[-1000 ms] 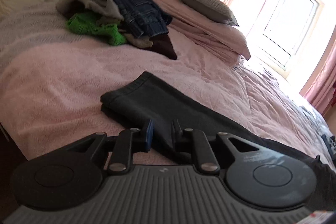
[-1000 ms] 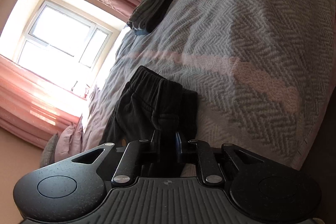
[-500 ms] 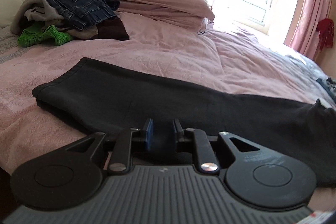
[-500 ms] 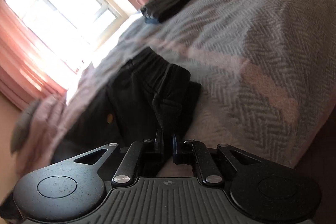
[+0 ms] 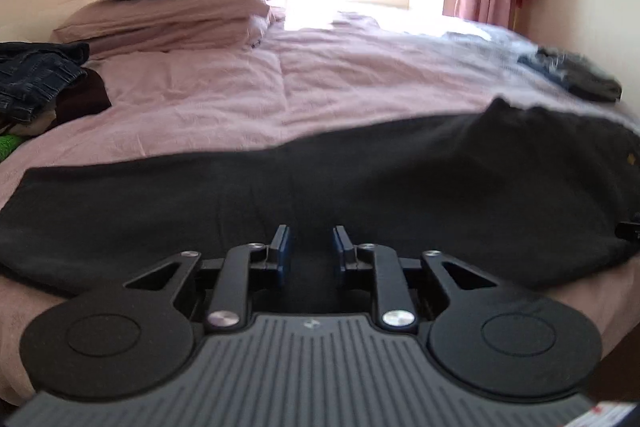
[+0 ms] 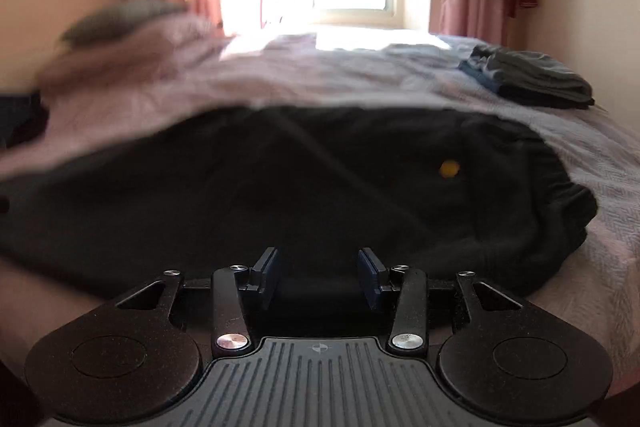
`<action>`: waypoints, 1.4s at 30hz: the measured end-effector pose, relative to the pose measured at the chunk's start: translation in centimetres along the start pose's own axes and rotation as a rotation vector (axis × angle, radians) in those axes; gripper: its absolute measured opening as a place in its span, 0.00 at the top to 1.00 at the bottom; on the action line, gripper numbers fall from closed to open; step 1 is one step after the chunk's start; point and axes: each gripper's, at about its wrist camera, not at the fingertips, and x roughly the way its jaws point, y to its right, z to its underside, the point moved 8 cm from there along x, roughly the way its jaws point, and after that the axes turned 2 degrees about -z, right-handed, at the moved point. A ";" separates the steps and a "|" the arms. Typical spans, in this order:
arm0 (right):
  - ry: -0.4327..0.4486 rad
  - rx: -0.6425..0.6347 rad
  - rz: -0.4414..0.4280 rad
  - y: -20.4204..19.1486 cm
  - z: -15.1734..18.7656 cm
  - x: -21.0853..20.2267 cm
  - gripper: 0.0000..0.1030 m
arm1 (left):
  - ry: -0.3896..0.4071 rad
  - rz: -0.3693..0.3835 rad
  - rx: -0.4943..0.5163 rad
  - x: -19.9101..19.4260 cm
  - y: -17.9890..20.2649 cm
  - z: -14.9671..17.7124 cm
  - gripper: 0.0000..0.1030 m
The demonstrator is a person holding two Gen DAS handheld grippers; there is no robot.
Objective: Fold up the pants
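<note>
Pants lie flat just beyond parted fingers.

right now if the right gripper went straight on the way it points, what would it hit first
Most likely the black pants laid across the bed: the right gripper, its jaws just opened with nothing between them, points down at the dark fabric directly ahead. Blur leaves the depth unclear.

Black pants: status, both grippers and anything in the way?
Left gripper, right gripper: jaws just opened, nothing gripped. Black pants laid lengthwise across bed, not yet folded. Nothing on them.
</note>
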 end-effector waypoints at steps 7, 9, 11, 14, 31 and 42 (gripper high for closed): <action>0.065 -0.068 0.024 -0.8 -1.1 -1.7 0.61 | 0.062 0.004 -0.014 -1.5 -0.2 -0.5 0.80; 0.089 -0.064 -0.001 -1.2 -1.1 -1.8 0.60 | 0.046 0.006 -0.017 -1.1 -0.2 0.1 0.77; -0.036 -0.040 0.003 -1.1 1.1 0.9 0.57 | 0.015 -0.017 -0.038 0.0 -0.5 1.4 0.76; -0.032 -0.059 0.042 -1.7 1.2 0.7 0.57 | -0.001 -0.034 -0.094 -1.5 -0.8 0.6 0.73; -0.145 0.126 -0.060 -4.7 0.2 -9.8 0.45 | -0.186 -0.079 -0.055 -12.8 2.0 1.6 0.22; -0.042 0.204 -0.011 -2.8 1.1 -16.0 0.43 | -0.092 -0.016 -0.002 -17.4 4.3 1.2 0.20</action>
